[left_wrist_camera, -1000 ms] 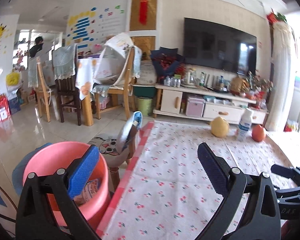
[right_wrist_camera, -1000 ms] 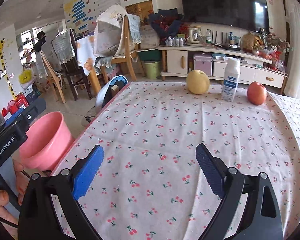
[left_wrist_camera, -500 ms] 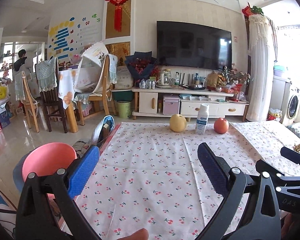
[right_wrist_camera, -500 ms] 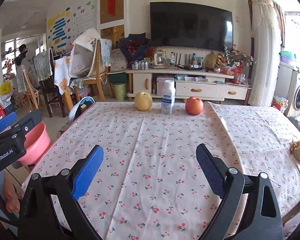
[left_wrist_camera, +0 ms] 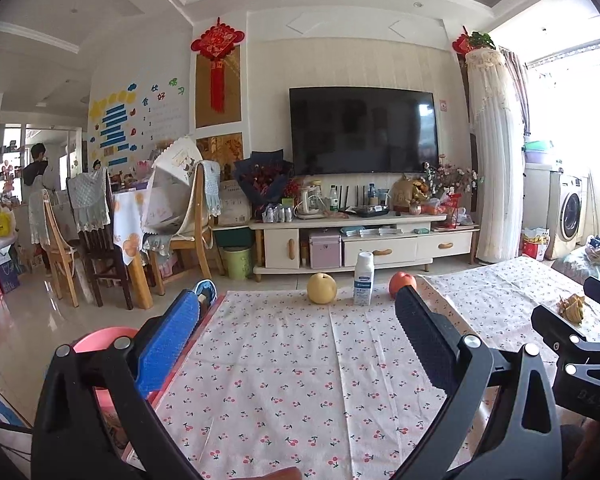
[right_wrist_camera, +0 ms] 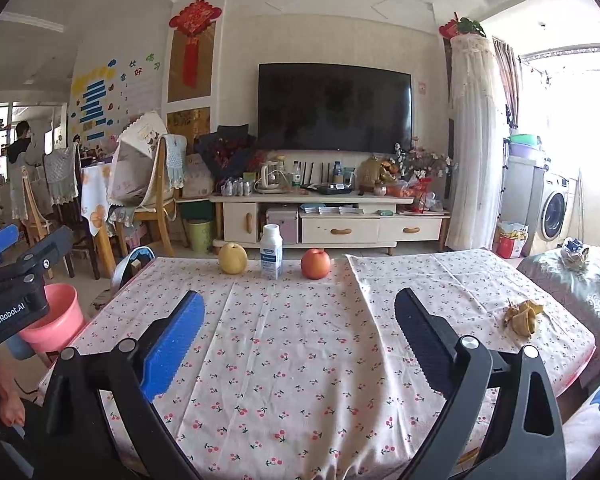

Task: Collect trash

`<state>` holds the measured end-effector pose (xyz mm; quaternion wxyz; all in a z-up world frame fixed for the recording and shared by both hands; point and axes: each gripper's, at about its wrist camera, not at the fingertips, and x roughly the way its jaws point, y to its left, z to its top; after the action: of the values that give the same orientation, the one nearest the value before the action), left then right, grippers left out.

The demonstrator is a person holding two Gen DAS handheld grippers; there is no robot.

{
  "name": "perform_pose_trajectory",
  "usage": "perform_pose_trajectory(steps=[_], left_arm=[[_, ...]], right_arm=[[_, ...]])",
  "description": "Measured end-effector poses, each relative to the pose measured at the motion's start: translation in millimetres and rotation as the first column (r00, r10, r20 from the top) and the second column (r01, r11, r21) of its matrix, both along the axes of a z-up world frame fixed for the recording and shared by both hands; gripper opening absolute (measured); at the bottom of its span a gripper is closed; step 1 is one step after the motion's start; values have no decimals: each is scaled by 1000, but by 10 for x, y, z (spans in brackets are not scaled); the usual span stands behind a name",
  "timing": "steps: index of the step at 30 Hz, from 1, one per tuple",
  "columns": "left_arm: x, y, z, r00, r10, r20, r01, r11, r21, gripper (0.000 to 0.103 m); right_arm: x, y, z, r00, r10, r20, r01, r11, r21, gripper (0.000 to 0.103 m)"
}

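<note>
the desk (right_wrist_camera: 300, 360) under its cherry cloth fills both views. the pink bin (right_wrist_camera: 56, 320) stands on the floor just beside its left edge. both sets of tongs hang above the near end, the left tongs (left_wrist_camera: 296, 344) and the right tongs (right_wrist_camera: 300, 340), each spread wide with nothing between the pads.

along the far edge sit a pear (right_wrist_camera: 233, 258), a white bottle (right_wrist_camera: 271, 257) and an apple (right_wrist_camera: 315, 264) in a row; whether the bottle counts as trash cannot be told from here. the fruit looks whole and is likely not for the bin.

the one clear piece of trash is the peel (right_wrist_camera: 522, 318), a small yellow-brown heap near the desk's right edge, well apart from the row and from both tongs. it looks light, limp and likely a bit slick, with loose flaps that may droop or tear. a pinch across the thick middle of the heap, where the strips meet, looks safer than one on a single flap. the right tongs are the nearer pair.
</note>
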<state>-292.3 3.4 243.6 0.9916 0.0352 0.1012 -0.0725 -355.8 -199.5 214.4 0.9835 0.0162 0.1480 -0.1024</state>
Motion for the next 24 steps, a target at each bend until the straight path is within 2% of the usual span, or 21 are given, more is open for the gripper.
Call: perform_pose_trajectory(steps=[13, 24], left_arm=[[-409, -83, 220, 997, -28, 65, 28, 1000, -10, 99], [-469, -123, 221, 996, -30, 81, 30, 1000, 1, 99]], right_arm=[[-415, 39, 214, 996, -13, 86, 14, 1000, -18, 95], [-502, 75, 227, 995, -10, 100, 12, 1000, -23, 96]])
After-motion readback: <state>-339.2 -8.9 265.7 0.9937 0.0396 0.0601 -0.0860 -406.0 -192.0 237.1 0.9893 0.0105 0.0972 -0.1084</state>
